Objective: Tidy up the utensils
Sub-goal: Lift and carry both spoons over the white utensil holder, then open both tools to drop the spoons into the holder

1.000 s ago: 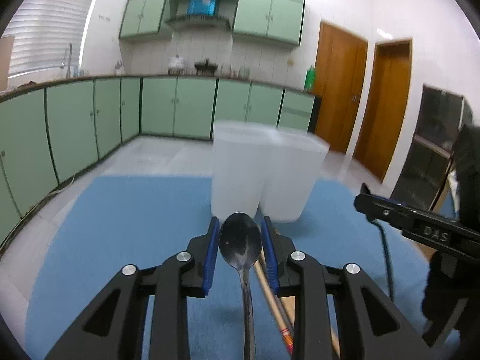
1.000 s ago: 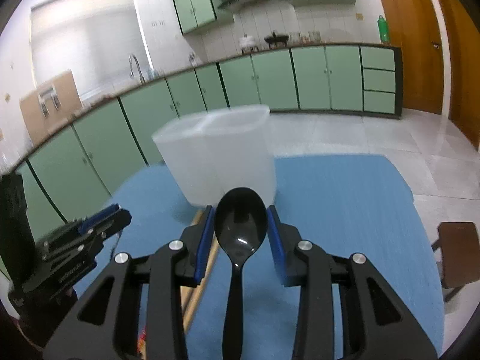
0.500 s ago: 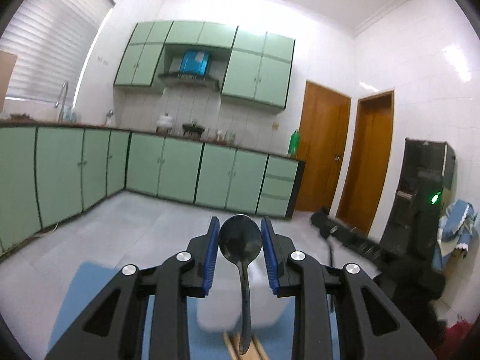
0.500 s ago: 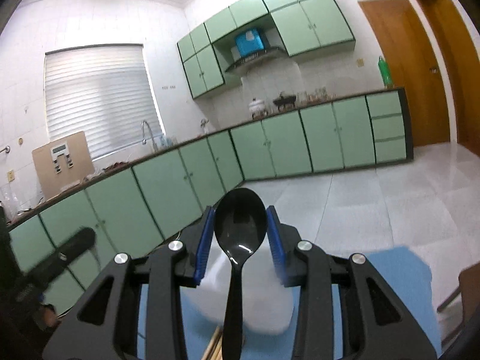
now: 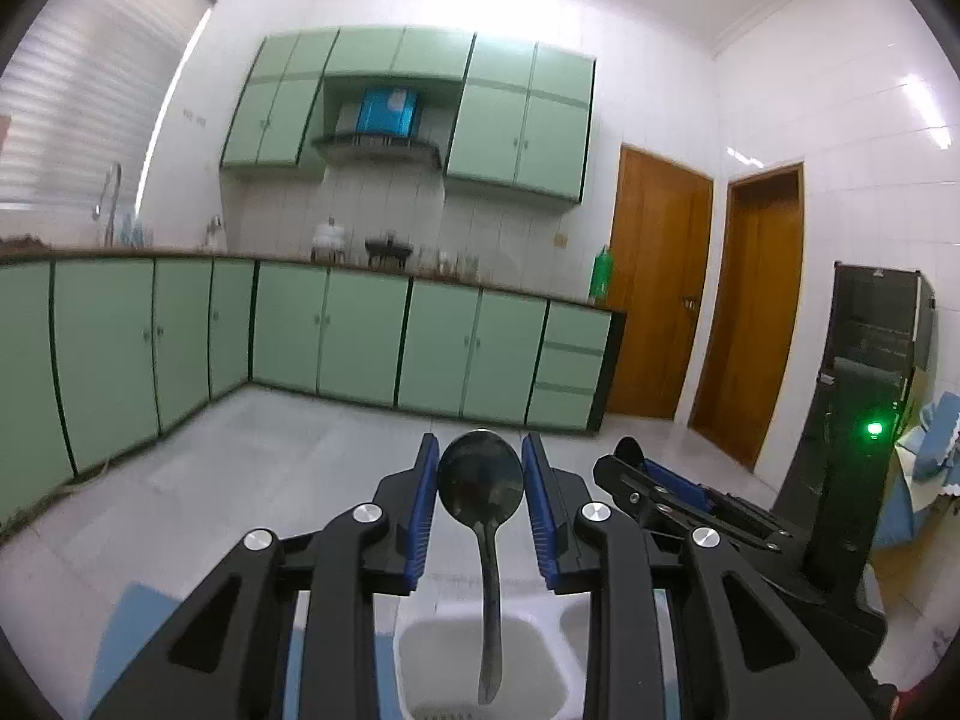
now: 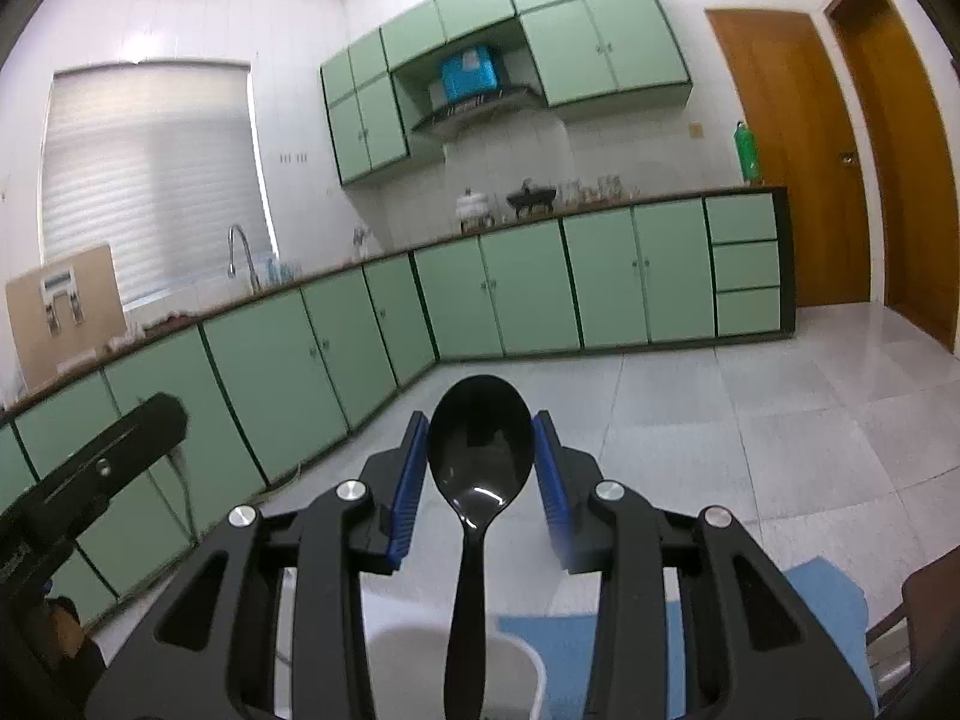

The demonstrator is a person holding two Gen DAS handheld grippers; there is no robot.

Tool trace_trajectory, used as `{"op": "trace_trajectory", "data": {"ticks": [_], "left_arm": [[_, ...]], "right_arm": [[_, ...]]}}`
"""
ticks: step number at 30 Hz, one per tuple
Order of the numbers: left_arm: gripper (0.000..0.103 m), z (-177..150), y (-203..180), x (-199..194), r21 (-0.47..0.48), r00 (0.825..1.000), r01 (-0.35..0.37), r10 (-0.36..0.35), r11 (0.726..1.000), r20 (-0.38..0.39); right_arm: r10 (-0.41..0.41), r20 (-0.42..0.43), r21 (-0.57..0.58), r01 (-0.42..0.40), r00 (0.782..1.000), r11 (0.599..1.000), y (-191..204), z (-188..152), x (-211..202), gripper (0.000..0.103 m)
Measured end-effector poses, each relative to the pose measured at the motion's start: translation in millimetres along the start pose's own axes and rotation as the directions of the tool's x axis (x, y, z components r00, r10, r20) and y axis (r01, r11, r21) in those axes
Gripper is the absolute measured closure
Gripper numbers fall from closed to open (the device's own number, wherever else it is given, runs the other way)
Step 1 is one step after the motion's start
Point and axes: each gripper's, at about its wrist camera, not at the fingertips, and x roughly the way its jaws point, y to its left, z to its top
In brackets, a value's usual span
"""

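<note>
Left gripper point(image 5: 480, 483): clamped on the metal spoon point(image 5: 483, 516), bowl between the blue pads, handle hanging over the white container point(image 5: 432, 654).
Right gripper point(image 6: 480, 468): clamped on the black spoon point(image 6: 477, 480), handle hanging down.

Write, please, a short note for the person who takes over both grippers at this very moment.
Left gripper: jaws shut on the metal spoon, handle hanging over the white container.
Right gripper: jaws shut on the black spoon, handle above the container's other compartment.
Done: both spoons picked up and brought over the container on the blue mat.
Left: lower each spoon into its compartment, then open the jaws.
</note>
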Motion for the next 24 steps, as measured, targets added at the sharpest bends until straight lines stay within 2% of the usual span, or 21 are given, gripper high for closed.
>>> {"op": "trace_trajectory", "data": {"ticks": [3,5,9,13,16,17,19,24], "left_arm": [[0.074,-9,5,-2,-0.019,1.0,-0.009,0.009,1.0,-0.026],[0.066,-13,7,-9,-0.029,0.999,-0.011,0.01,1.0,-0.035],[0.062,-11,5,-29,-0.029,0.999,-0.022,0.021,0.999,-0.042],[0.05,-12,0,-56,-0.037,0.994,-0.051,0.047,0.998,-0.095],[0.043,-21,-4,-76,-0.02,0.987,-0.063,0.06,0.998,-0.149],[0.042,-28,-6,-85,-0.014,0.981,-0.076,0.072,0.997,-0.178],[0.038,-41,-9,-101,-0.018,0.972,-0.083,0.077,0.996,-0.224],[0.036,-92,-14,-131,-0.031,0.915,-0.118,0.096,0.993,-0.393]], "right_arm": [[0.011,-0.013,0.025,-0.01,1.0,1.0,0,-8,-10,0.063],[0.009,-0.025,0.04,-0.008,1.0,0.999,-5,-11,-18,0.06],[0.004,-0.053,0.054,-0.001,0.999,0.999,-3,-16,-40,0.057],[-0.004,-0.091,0.043,0.008,0.996,0.999,3,-22,-72,0.041],[0.003,-0.164,0.035,0.003,0.986,0.999,9,-42,-103,0.033],[0.003,-0.187,0.036,0.003,0.982,0.999,11,-49,-110,0.029],[0.006,-0.245,0.038,0.004,0.969,0.999,14,-68,-126,0.027],[0.001,-0.392,0.047,0.019,0.92,0.999,27,-123,-161,0.026]]}}
